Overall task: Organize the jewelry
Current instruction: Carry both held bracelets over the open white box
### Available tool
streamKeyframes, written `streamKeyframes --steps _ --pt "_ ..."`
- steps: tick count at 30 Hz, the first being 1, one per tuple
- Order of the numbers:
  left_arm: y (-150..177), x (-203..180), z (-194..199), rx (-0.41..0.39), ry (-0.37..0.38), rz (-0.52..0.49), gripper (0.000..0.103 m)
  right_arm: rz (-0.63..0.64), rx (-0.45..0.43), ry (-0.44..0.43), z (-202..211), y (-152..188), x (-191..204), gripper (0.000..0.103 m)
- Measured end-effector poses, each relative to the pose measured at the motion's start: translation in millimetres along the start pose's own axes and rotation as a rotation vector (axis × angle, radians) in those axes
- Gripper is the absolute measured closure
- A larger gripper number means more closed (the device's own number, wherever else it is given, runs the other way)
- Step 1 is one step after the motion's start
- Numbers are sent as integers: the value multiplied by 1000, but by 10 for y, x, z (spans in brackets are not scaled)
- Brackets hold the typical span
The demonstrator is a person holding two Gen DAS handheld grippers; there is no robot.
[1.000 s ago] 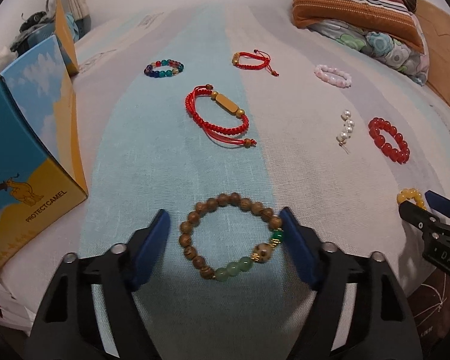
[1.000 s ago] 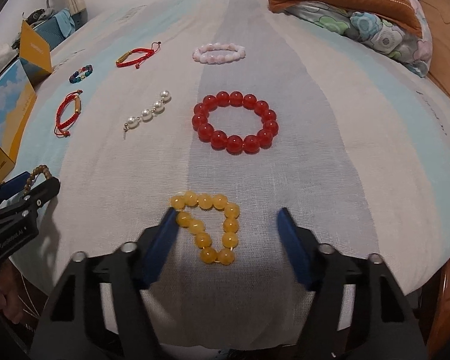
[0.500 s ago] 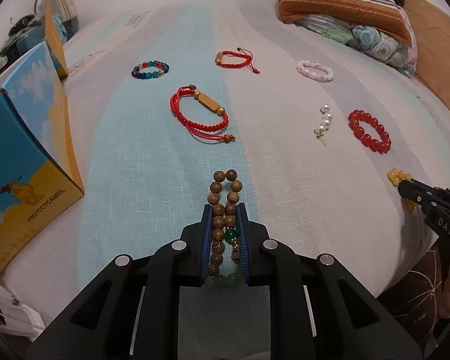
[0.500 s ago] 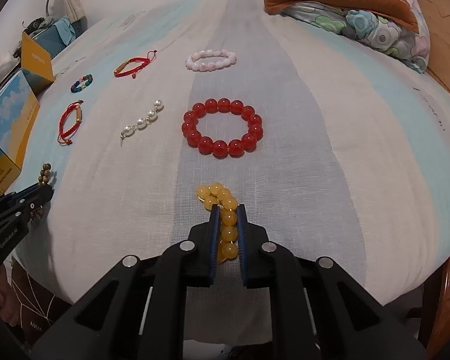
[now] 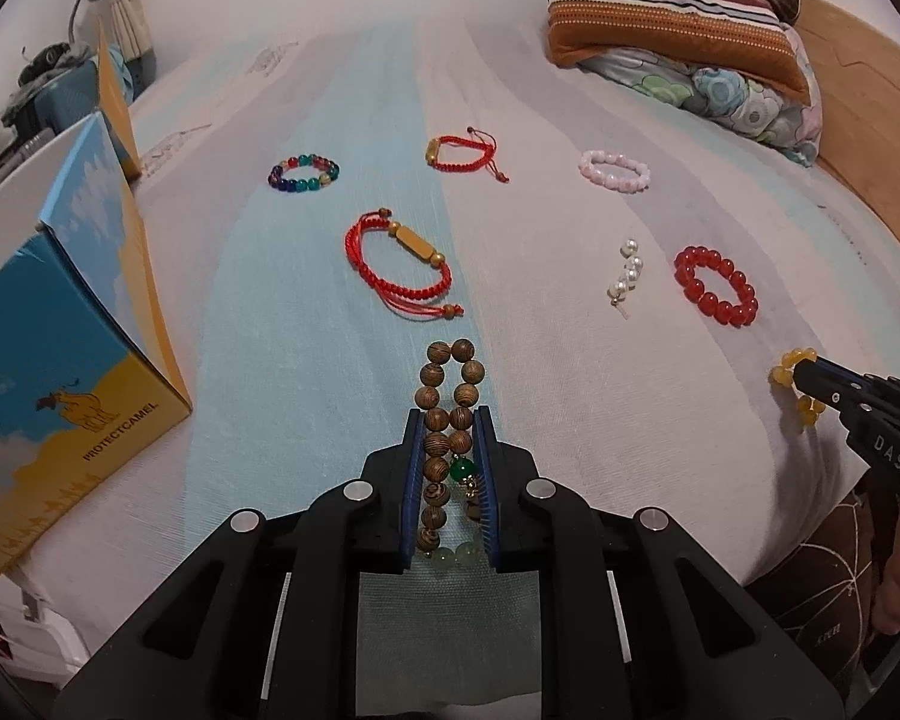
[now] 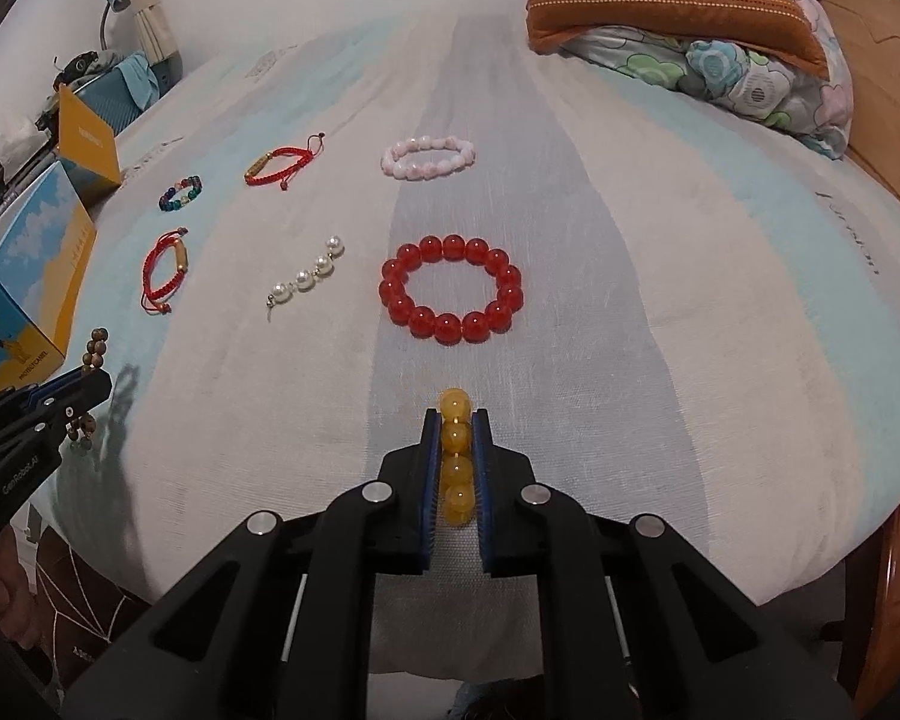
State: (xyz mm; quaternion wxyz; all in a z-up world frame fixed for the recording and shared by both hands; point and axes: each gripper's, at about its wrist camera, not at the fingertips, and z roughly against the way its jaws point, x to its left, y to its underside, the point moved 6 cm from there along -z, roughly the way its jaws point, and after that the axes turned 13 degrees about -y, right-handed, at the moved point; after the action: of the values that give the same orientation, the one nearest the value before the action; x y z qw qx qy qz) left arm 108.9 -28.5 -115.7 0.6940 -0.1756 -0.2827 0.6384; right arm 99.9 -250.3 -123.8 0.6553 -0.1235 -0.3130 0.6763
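Both grippers have closed: left gripper point(image 5: 450, 420) pinches the wooden bracelet point(image 5: 447, 384), right gripper point(image 6: 456, 420) the yellow bracelet point(image 6: 455, 438).

Home bedroom: striped bedsheet point(image 5: 306, 324), stacked pillows point(image 5: 678, 30), wooden headboard point(image 5: 858, 138).

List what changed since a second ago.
Both grippers closed: the left gripper now pinches the wooden bead bracelet flat, the right gripper the yellow bead bracelet. The other bracelets on the bedsheet lie unmoved.
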Motion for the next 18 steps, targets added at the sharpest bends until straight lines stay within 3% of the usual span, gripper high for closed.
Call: streamKeyframes --steps 9,18 --pt "-74 6 106 -11 22 1 88 -4 -9 -34 74 -102 21 94" --pt "-237 122 197 -30 -5 22 88 17 -31 -19 143 -332 20 94"
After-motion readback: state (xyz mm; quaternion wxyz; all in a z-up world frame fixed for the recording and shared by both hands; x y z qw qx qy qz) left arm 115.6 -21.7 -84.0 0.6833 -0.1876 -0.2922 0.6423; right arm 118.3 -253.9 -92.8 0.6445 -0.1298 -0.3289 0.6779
